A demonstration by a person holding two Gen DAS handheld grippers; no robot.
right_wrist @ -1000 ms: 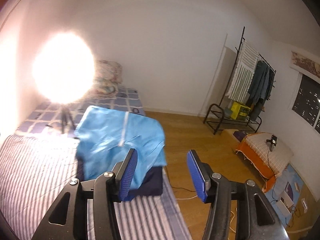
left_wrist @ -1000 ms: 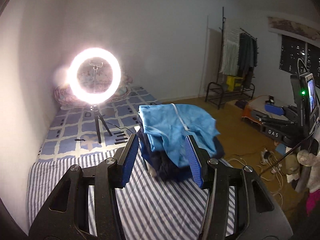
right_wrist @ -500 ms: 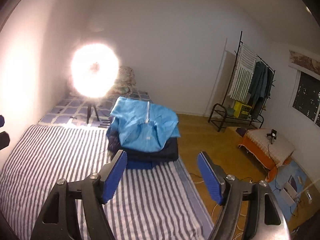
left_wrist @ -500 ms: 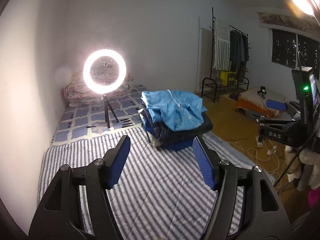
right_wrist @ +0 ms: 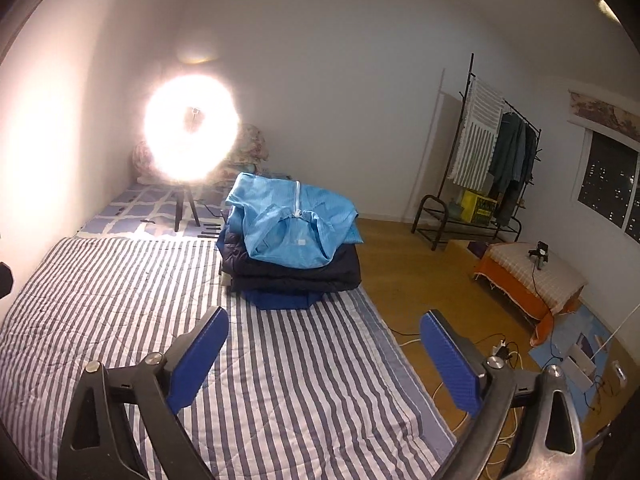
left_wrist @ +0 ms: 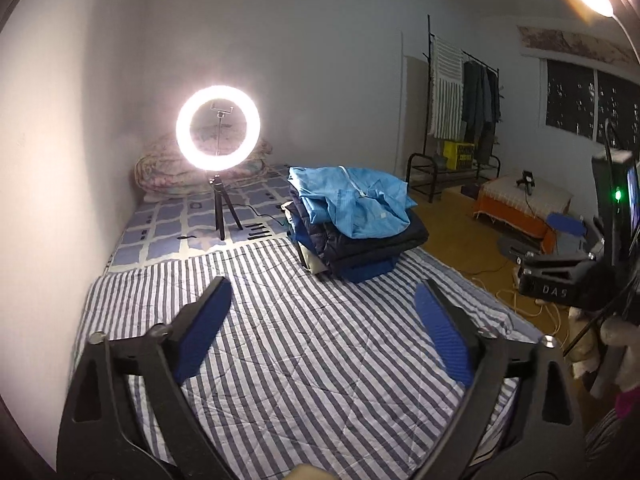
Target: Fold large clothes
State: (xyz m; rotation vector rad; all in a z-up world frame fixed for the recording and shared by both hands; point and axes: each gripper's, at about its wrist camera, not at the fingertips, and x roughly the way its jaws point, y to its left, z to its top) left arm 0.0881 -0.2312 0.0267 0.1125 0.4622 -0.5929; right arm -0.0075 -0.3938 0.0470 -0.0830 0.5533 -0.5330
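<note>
We take the bed [left_wrist: 304, 344] as our landmark: a wide mattress under a grey-and-white striped cover, with a blue-and-white checked sheet [left_wrist: 168, 224] at its far end against the wall. Beyond the bed's right edge lies bare wooden floor [right_wrist: 408, 276], and across it, by the far wall, stands a black clothes rack [right_wrist: 488, 184] with a striped towel and dark garments hanging from it. Nearer, also off the bed's right side, sits a low orange-skirted platform [right_wrist: 532, 280].

On the bed, close to its right edge where striped cover meets checked sheet, rests the pile of folded clothes [left_wrist: 352, 248]: dark navy pieces below and a light blue zip jacket [right_wrist: 292, 224] lying on top, its collar turned toward us. At the bed's far end a lit ring light [left_wrist: 218, 126] stands on a small tripod on the checked sheet, left of the pile, with rolled bedding behind it.

Over the near part of the bed, well apart from the pile, we see the left gripper [left_wrist: 324, 308] and the right gripper [right_wrist: 324, 336]. Each pair of jaws has just been opening and now stands wide, blue pads splayed, with nothing between them but striped cover.
</note>
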